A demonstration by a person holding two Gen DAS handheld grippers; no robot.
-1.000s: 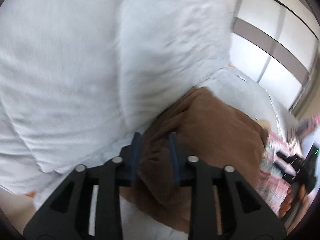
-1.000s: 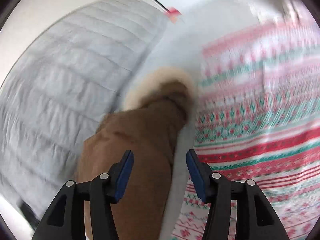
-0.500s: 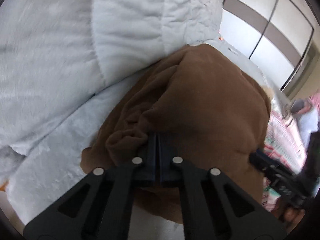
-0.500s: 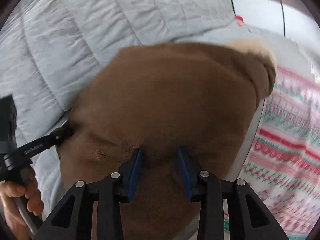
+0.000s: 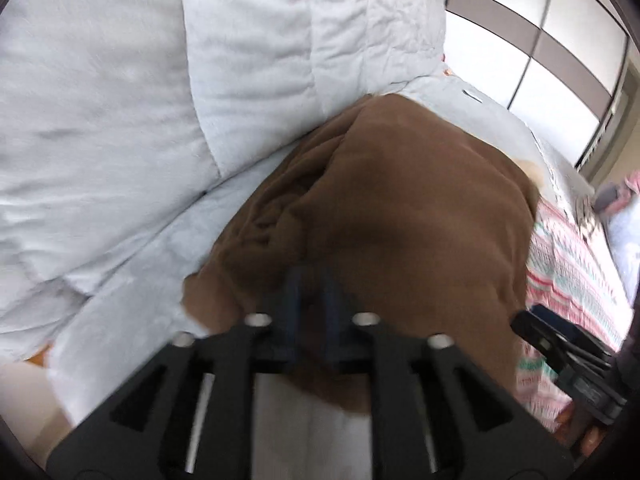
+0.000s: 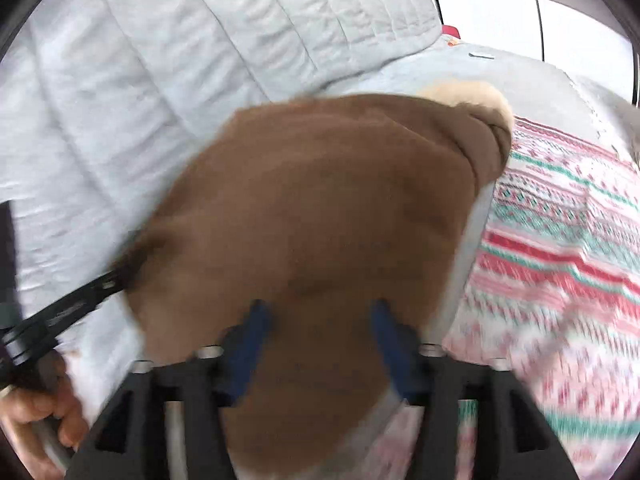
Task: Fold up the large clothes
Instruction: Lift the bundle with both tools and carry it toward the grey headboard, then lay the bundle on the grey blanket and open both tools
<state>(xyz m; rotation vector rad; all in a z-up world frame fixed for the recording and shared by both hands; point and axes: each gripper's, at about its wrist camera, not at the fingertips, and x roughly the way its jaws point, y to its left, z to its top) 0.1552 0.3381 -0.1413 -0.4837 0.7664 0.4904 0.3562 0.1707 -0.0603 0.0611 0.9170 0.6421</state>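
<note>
A brown fleece garment point(image 5: 400, 208) with a cream fur trim point(image 6: 468, 94) lies bunched on the bed. My left gripper point(image 5: 312, 296) sits at its near edge, blurred, with the jaws a small gap apart and brown cloth between them. My right gripper point(image 6: 320, 332) is open, its blue pads point(image 6: 250, 344) wide apart over the garment's near edge point(image 6: 320, 220). The left gripper's fingers also show in the right wrist view point(image 6: 80, 296) at the garment's left edge. The right gripper shows at the lower right of the left wrist view point(image 5: 560, 356).
A white quilted duvet point(image 5: 160, 100) lies behind and left of the garment. A red, green and white patterned blanket point(image 6: 560, 240) lies to the right. White wardrobe panels point(image 5: 540, 40) stand at the far side of the bed.
The left jaws, shut on the brown cloth half a second ago, now stand slightly apart. The right jaws have opened wider. Both views shifted a little and are motion-blurred.
</note>
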